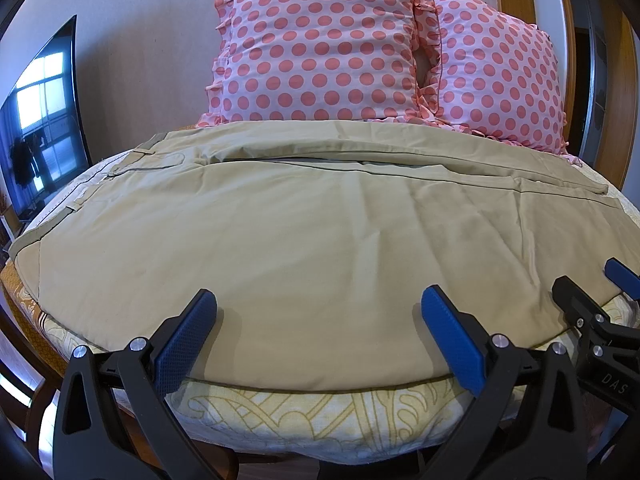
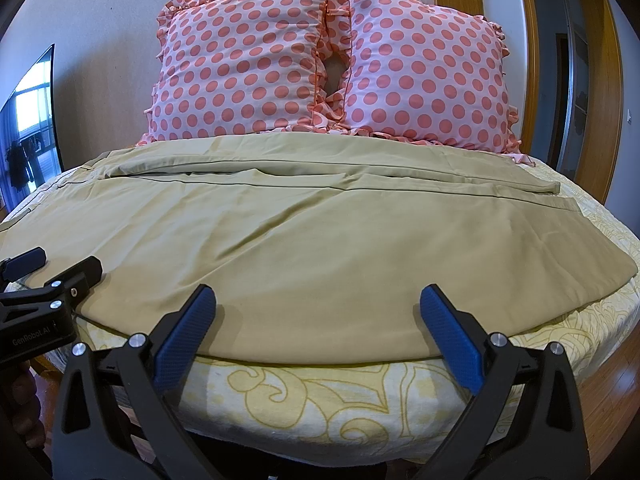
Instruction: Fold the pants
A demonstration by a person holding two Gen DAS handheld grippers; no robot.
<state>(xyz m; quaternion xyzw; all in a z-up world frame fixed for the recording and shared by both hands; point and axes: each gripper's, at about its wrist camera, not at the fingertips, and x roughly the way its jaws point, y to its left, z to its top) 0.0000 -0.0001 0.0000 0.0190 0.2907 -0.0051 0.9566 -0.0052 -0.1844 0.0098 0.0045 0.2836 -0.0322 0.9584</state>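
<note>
Khaki pants (image 1: 304, 232) lie spread flat across the bed, waistband at the left, leg hems at the right; they also fill the right wrist view (image 2: 320, 240). My left gripper (image 1: 320, 308) is open, hovering over the near edge of the pants. My right gripper (image 2: 318, 304) is open over the near edge further right. Each gripper shows at the side of the other's view: the right one in the left wrist view (image 1: 592, 284), the left one in the right wrist view (image 2: 60, 264). Neither holds cloth.
Two pink polka-dot pillows (image 1: 320, 48) (image 2: 424, 68) stand at the head of the bed against the wall. The yellow patterned bedsheet (image 2: 312, 396) shows below the pants. A dark TV screen (image 1: 44, 112) is at the left, a wooden door frame (image 2: 532, 68) at the right.
</note>
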